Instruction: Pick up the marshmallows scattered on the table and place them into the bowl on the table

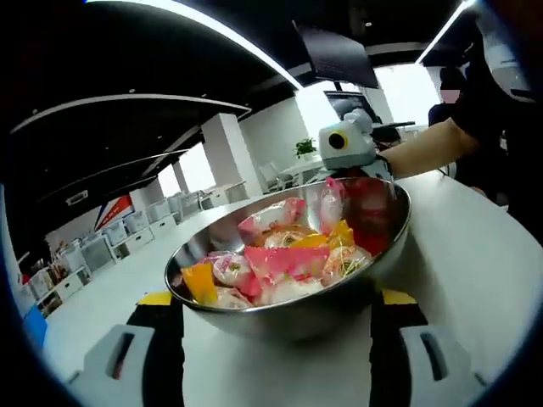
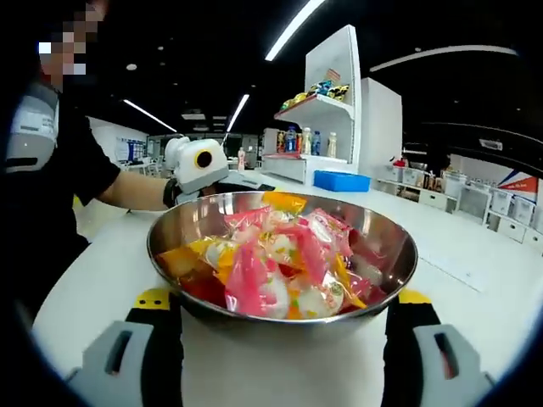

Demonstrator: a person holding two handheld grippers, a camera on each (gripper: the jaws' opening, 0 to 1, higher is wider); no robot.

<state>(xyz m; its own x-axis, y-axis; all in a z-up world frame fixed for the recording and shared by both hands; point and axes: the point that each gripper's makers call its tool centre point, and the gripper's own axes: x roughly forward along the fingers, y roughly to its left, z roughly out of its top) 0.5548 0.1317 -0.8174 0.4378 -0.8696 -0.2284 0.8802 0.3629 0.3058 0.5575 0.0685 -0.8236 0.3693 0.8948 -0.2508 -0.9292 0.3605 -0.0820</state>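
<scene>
- Jaws of the left hand-held gripper [image 1: 277, 339] stand wide apart in the left gripper view, one on each side of the bowl [image 1: 386, 246], with nothing between their tips except the bowl's lower wall; they seem to bracket the bowl, and I cannot tell if they touch it.
- The right hand-held gripper [image 2: 284, 339] shows the same in the right gripper view: both jaws spread open, holding no marshmallow, with the steel bowl [image 2: 170, 233] sitting just ahead between them.
- Each gripper faces the bowl from an opposite side, so the right hand-held gripper [image 1: 348, 144] appears behind the far rim in the left gripper view, and the left hand-held gripper [image 2: 199, 165] appears behind the rim in the right gripper view, with the person's forearm [image 2: 140, 193] behind it.
- The marshmallows [image 2: 280, 263], in pink, yellow and white wrappers, lie heaped inside the bowl and fill it to near the rim; the same heap [image 1: 280, 259] shows from the other side.
- The white tabletop [image 2: 475, 254] around the bowl carries no loose marshmallow that I can see.
- My judgement: the collecting is finished or nearly finished, though parts of the tabletop stay hidden behind the bowl and the jaws.
</scene>
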